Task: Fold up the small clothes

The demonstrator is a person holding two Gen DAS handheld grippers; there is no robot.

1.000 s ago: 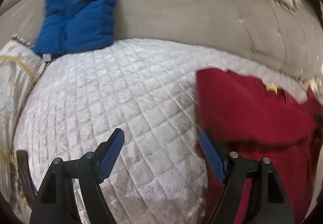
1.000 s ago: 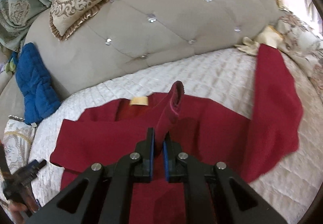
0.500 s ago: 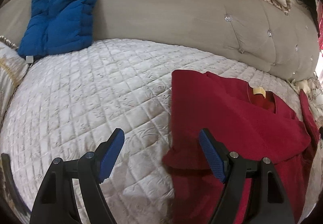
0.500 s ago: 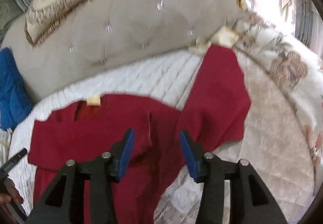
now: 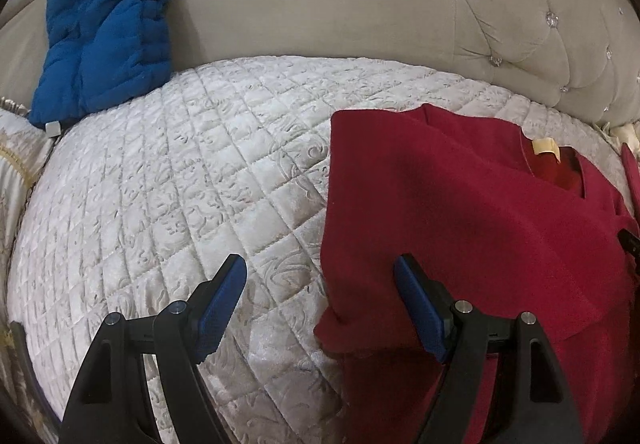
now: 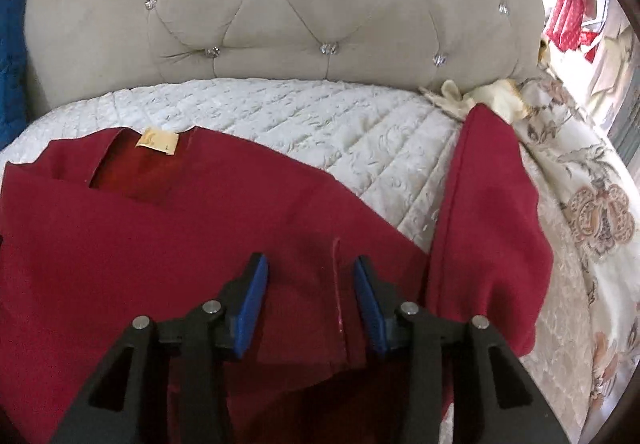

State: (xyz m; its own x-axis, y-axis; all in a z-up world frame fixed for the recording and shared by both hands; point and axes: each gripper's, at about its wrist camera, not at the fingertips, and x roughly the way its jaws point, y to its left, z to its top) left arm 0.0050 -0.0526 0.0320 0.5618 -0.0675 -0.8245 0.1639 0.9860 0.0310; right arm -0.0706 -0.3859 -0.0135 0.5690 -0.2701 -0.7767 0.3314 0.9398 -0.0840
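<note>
While both grippers hang over the bed, findings as follows:

Garment: red top (image 6: pixel 168 244) spread on the quilted bedcover (image 5: pixel 180 184), collar and tan label (image 6: pixel 157 142) toward the tufted headboard (image 6: pixel 320 16); 1 side already folded in over the body, a straight vertical edge facing the bare quilt in the left view.

Sleeve: 1 red sleeve (image 6: pixel 488 228) lying out to the side, cuff end near the cream cloth (image 6: pixel 492 96) at the headboard foot.

Left gripper (image 5: pixel 320 308): jaws wide apart, nothing held; lower corner of the folded edge between the pads, neither pad pressing.

Right gripper (image 6: pixel 310 304): jaws partly apart after a release and a slight re-closing, holding nothing; a narrow raised seam of red fabric between the pads, untouched.

Stage, as judged: 1 fold laid, outstretched sleeve not yet brought in.

Risk 1: snagging the raised seam on withdrawal, dragging the laid fold open.

Risk 2: pinching bedcover along with the fabric corner on the left, lifting both together.

Risk 3: grasping only the top layer at the folded corner, splitting the layers and skewing the edge.

Risk 4: sleeve slipping crooked if gripped mid-length rather than near the cuff.
</note>
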